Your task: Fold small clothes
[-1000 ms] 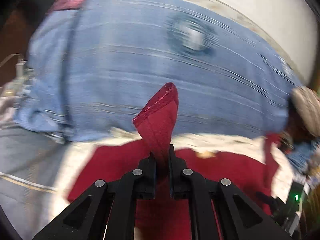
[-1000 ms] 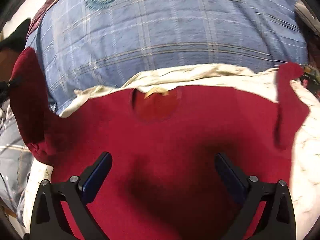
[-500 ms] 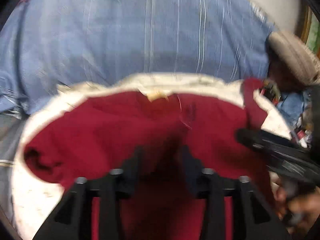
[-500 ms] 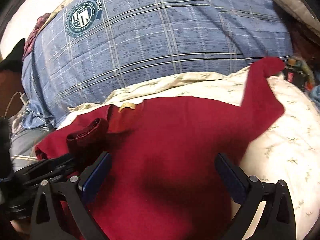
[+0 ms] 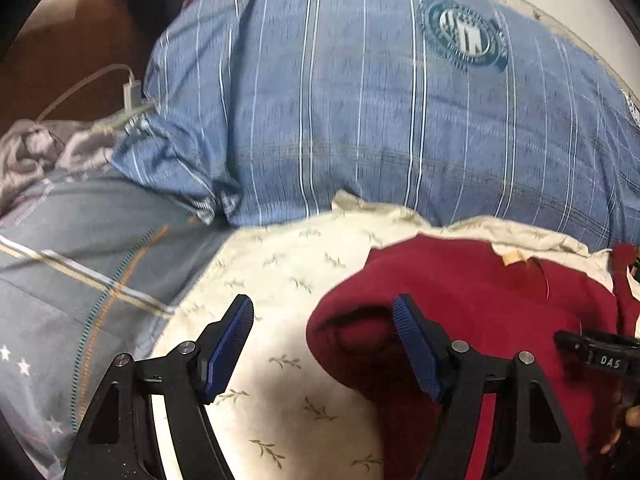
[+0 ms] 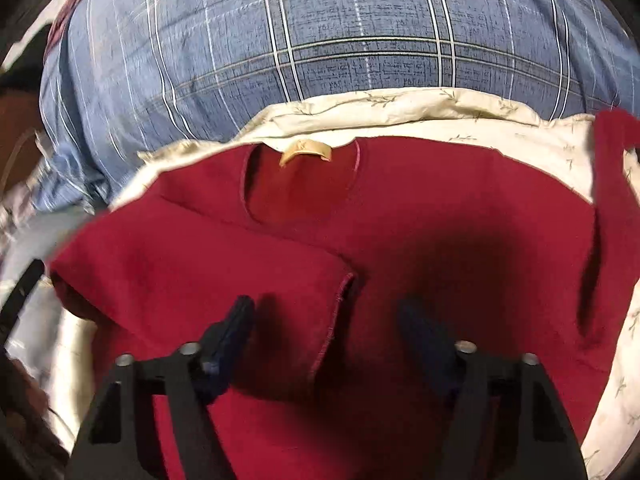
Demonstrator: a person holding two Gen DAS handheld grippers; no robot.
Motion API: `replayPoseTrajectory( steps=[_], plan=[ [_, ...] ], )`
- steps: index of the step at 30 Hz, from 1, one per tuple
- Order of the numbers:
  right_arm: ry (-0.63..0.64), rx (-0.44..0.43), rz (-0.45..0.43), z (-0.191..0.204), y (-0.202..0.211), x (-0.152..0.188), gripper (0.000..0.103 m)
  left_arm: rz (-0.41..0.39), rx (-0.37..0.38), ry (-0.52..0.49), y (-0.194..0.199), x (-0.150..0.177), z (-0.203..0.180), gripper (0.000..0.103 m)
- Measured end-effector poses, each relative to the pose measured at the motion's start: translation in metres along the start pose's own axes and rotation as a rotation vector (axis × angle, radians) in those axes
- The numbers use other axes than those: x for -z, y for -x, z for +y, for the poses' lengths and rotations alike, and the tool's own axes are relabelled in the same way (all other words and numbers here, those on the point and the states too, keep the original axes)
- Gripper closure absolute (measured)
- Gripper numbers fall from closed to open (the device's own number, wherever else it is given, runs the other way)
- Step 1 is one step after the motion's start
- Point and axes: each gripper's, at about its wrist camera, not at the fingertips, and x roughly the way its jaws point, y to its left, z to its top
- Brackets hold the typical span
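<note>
A small dark red shirt (image 6: 440,232) lies flat on a cream leaf-print sheet (image 6: 400,108), collar and tan neck label (image 6: 306,151) at the far side. Its left sleeve (image 6: 200,264) is folded in over the body; the right sleeve (image 6: 612,184) lies out to the right. My left gripper (image 5: 324,344) is open and empty, just left of the shirt's folded left edge (image 5: 360,320). My right gripper (image 6: 326,340) is open and empty, low over the shirt's middle near the folded sleeve's cuff.
A big blue plaid pillow (image 6: 320,32) with a round badge (image 5: 464,36) lies behind the shirt. A grey quilt with stars (image 5: 60,280) is at the left. A white charger and cable (image 5: 132,92) lie at the far left. The other gripper's tip (image 5: 596,354) shows at right.
My left gripper carried the red sleeve in over the shirt, let it go and opened, then drew back to the left. My right gripper stayed open and moved lower over the shirt.
</note>
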Motion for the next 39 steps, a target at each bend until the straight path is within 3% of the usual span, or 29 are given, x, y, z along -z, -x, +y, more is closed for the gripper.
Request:
replayPoseTrajectory(
  steps=[2,6,9,12,16,19,21,23,25,26,28,31,34,36,39],
  plan=[
    [0.054,0.006,-0.027,0.004,0.004,0.0,0.097,0.007,0.021,0.011,0.0,-0.003,0.006,0.032],
    [0.138,-0.007,-0.051,0.009,0.019,-0.004,0.098,-0.037,0.006,0.035,0.007,-0.009,0.017,0.031],
    [0.096,0.005,-0.127,-0.007,0.046,-0.014,0.098,-0.051,0.006,0.07,0.012,-0.003,0.025,0.031],
    [0.033,0.117,-0.203,-0.04,0.069,-0.028,0.098,-0.052,0.013,0.093,0.019,0.005,0.023,0.031],
    [-0.034,0.233,-0.145,-0.078,0.056,-0.036,0.098,-0.001,0.027,0.041,0.009,0.011,0.01,0.031],
    [-0.075,0.282,-0.029,-0.091,0.028,-0.031,0.092,0.051,0.011,-0.039,-0.003,0.016,-0.006,0.031],
    [-0.103,0.222,-0.01,-0.089,0.034,-0.028,0.087,0.089,-0.004,-0.075,-0.011,0.019,-0.011,0.031],
    [-0.09,0.149,-0.106,-0.067,0.06,-0.029,0.053,0.099,-0.045,-0.084,-0.016,0.019,-0.011,0.031],
    [-0.016,0.033,-0.167,-0.034,0.074,-0.034,0.037,0.119,-0.071,-0.077,-0.022,0.017,-0.007,0.031],
    [0.046,-0.048,-0.165,-0.012,0.076,-0.038,0.035,0.126,-0.081,-0.076,-0.024,0.016,-0.005,0.031],
    [0.176,-0.214,-0.125,0.042,0.067,-0.046,0.037,0.143,-0.11,-0.088,-0.031,0.018,-0.003,0.031],
    [0.303,-0.197,-0.109,0.099,0.041,-0.052,0.042,0.151,-0.116,-0.1,-0.036,0.021,-0.004,0.031],
    [0.334,-0.245,-0.013,0.131,0.007,-0.053,0.083,0.142,-0.111,-0.089,-0.037,0.018,-0.002,0.031],
    [0.32,-0.328,0.038,0.141,-0.007,-0.047,0.084,0.131,-0.106,-0.072,-0.035,0.014,0.003,0.031],
    [0.366,-0.267,0.025,0.152,-0.02,-0.038,0.081,0.124,-0.111,-0.025,-0.038,0.012,0.016,0.031]
  ],
)
